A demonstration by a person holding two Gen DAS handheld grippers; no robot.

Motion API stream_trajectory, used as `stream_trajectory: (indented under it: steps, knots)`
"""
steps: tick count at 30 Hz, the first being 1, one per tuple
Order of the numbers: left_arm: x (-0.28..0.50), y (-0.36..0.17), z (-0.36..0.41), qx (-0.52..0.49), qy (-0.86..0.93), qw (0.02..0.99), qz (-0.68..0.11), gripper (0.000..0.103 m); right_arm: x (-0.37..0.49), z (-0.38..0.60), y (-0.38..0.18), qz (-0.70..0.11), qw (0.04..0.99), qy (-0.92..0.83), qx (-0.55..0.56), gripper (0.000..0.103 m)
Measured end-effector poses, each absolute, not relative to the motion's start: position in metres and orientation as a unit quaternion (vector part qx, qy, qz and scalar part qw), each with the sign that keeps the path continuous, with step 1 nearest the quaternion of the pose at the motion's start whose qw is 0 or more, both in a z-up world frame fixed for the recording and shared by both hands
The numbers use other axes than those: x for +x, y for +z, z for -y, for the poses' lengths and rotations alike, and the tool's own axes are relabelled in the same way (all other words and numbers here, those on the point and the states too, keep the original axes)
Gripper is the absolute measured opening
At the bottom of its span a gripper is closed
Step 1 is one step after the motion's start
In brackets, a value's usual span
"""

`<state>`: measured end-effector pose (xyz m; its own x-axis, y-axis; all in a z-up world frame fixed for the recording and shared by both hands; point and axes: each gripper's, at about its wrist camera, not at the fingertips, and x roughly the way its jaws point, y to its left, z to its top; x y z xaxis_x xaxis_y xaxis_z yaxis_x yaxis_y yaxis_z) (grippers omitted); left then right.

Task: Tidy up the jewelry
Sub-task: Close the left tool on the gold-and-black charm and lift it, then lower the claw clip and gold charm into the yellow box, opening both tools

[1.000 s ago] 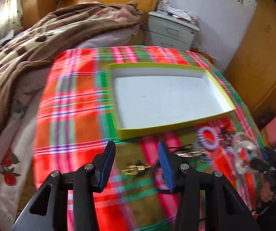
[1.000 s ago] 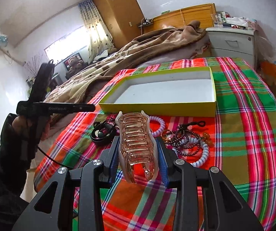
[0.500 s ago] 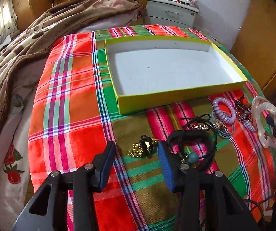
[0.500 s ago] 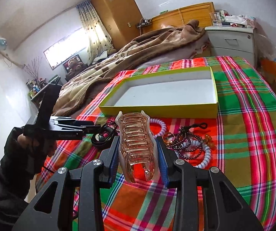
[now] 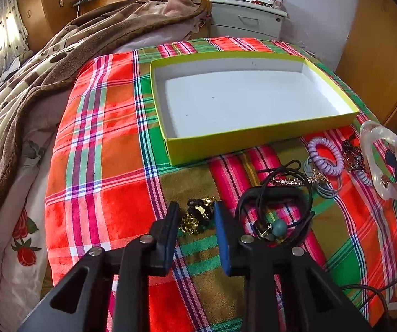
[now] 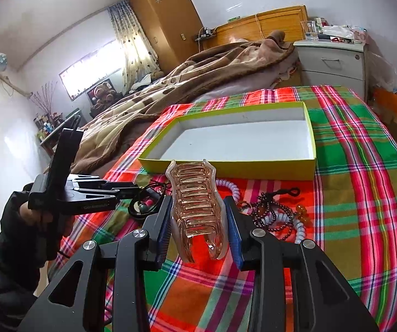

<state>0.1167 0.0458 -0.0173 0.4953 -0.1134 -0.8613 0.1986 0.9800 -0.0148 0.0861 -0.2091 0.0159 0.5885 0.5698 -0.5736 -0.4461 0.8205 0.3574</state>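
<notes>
We sort jewelry on a plaid cloth (image 5: 101,166) — both grippers busy.

Our left gripper (image 5: 195,221) has just been closing its jaws around the gold-and-black trinket (image 5: 198,215); whether the pads press it yet we cannot tell. Our right gripper (image 6: 197,227) clamps the clear pink hair claw (image 6: 195,207) just above the cloth. The yellow-green box (image 5: 253,141) sits beyond, and 1 lilac coil hair tie (image 5: 324,156) lies near its front wall.

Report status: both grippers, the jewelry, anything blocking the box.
Left gripper just closing around gold-and-black hair tie, contact unclear. Right gripper clamped on clear claw clip. Yellow box holds nothing; path clear.
</notes>
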Motion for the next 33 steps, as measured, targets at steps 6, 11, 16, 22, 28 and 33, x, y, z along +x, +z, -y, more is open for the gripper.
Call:
stream_trajectory:
  steps: [6, 11, 16, 22, 28, 33]
  knots:
    - [0.117, -0.012, -0.054, 0.024, -0.084, 0.867, -0.491, 0.019, 0.088, 0.210, 0.020, -0.348, 0.891, 0.279, 0.089, 0.037]
    - [0.114, -0.001, -0.059, 0.015, -0.083, 0.874, -0.479, 0.019, 0.092, 0.211, 0.025, -0.343, 0.895, 0.272, 0.086, 0.037]
    - [0.114, 0.015, -0.062, 0.013, -0.083, 0.882, -0.463, 0.019, 0.098, 0.213, 0.033, -0.335, 0.901, 0.262, 0.084, 0.037]
    - [0.129, 0.038, -0.062, 0.005, -0.090, 0.893, -0.441, 0.019, 0.122, 0.218, 0.050, -0.325, 0.912, 0.239, 0.073, 0.037]
    - [0.161, 0.053, -0.058, -0.011, -0.104, 0.899, -0.425, 0.019, 0.160, 0.222, 0.055, -0.330, 0.919, 0.211, 0.054, 0.037]
    - [0.190, 0.052, -0.052, -0.017, -0.112, 0.897, -0.426, 0.019, 0.189, 0.228, 0.049, -0.344, 0.919, 0.188, 0.050, 0.037]
